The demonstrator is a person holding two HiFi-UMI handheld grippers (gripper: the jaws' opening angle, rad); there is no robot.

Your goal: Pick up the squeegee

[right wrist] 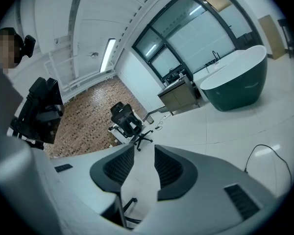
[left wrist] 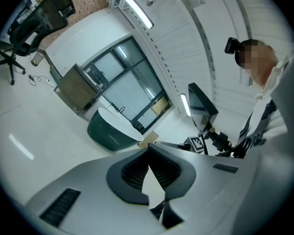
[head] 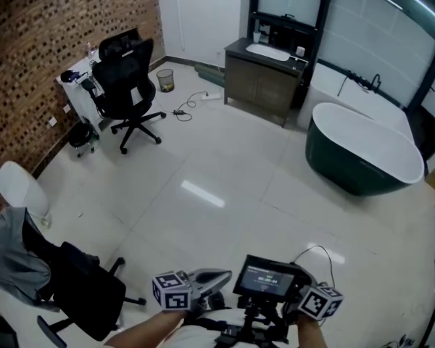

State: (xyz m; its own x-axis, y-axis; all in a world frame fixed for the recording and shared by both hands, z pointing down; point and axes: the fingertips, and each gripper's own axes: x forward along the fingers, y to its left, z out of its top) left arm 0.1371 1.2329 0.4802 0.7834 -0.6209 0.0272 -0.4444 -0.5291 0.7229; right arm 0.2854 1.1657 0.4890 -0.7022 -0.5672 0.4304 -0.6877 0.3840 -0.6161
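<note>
No squeegee shows in any view. My left gripper (left wrist: 148, 150) is shut, its dark ribbed pads meeting at the tips with nothing between them; it points level across the room towards a green bathtub (left wrist: 112, 129). In the head view it lies at the bottom edge (head: 219, 275) beside its marker cube (head: 172, 290). My right gripper (right wrist: 144, 150) is open with a narrow gap and nothing between its jaws, aimed slightly down at the floor towards a black office chair (right wrist: 127, 121). Only its marker cube (head: 320, 301) shows in the head view.
A green and white bathtub (head: 362, 151) stands at the right, a dark vanity cabinet (head: 264, 78) with a basin at the back. One black office chair (head: 130, 85) stands by the brick wall, another (head: 80, 288) at lower left. A bin (head: 165, 80) and cable (head: 185, 109) lie on the tiled floor.
</note>
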